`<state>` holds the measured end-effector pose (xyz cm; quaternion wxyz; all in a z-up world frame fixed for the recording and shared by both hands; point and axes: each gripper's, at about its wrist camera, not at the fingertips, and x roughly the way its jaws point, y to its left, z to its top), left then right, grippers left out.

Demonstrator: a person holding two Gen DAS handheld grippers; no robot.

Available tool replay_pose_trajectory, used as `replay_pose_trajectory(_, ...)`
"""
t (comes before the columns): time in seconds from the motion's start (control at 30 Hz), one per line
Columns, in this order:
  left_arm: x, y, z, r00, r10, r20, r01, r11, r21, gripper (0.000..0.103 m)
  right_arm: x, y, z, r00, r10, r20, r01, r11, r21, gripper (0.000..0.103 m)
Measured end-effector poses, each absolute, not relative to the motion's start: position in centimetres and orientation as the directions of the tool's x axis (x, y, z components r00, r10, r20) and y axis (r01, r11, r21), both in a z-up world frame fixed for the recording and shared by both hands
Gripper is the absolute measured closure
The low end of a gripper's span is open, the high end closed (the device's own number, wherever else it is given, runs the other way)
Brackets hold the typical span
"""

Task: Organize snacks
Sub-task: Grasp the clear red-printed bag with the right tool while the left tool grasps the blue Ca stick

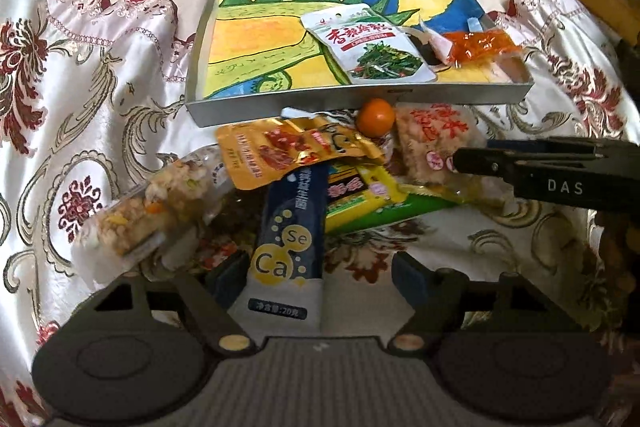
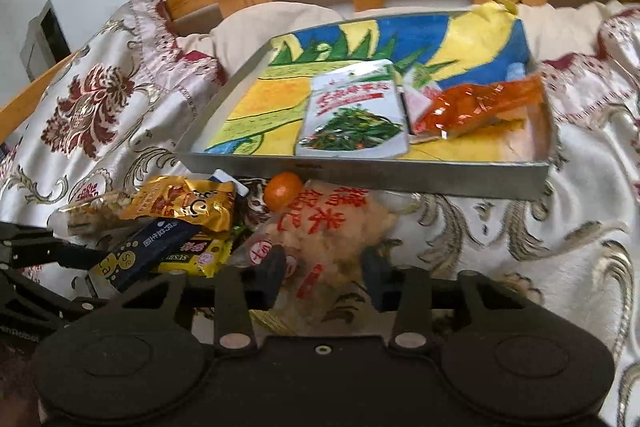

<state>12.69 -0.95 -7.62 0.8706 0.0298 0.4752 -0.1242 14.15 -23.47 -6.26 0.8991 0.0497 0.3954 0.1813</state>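
Left gripper [image 1: 316, 277]: jaws wide, straddling the blue sachet [image 1: 286, 231], pads not touching. Right gripper [image 2: 325, 273]: jaws half-closed about the rice-cracker bag [image 2: 320, 223], grip unclear. Pinch squarely, lift clear. Beyond: tray [image 1: 360, 103], on the bed.

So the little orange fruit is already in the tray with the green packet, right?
Not quite. The orange fruit lies outside the tray, on the cloth against its near wall. The green packet is indeed inside. Both views show this.
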Motion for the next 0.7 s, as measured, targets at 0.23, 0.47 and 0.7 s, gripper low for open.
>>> replay_pose_trajectory(0.23, 14.2, -1.8, -7.6, 0.541, -0.14, -0.829, 0.219, 0.975, -0.022, 0.019, 14.2, -24.1, -5.9, 0.633, 0.415, -0.654, -0.292, 0.91, 0.295, 0.029)
replay_pose_trajectory(0.47, 15.7, -0.9, -8.0, 0.544, -0.115, -0.831, 0.151, 0.988, -0.038, 0.022, 15.8, -23.7, -7.4, 0.622, 0.472, -0.625, -0.32, 0.881, 0.347, 0.017)
replay_pose_trajectory(0.7, 16.2, -0.4, -7.9, 0.532, -0.107, -0.84, 0.093, 0.993, -0.068, 0.029, 16.5, -22.7, -8.7, 0.618, 0.463, -0.635, -0.355, 0.886, 0.299, 0.009)
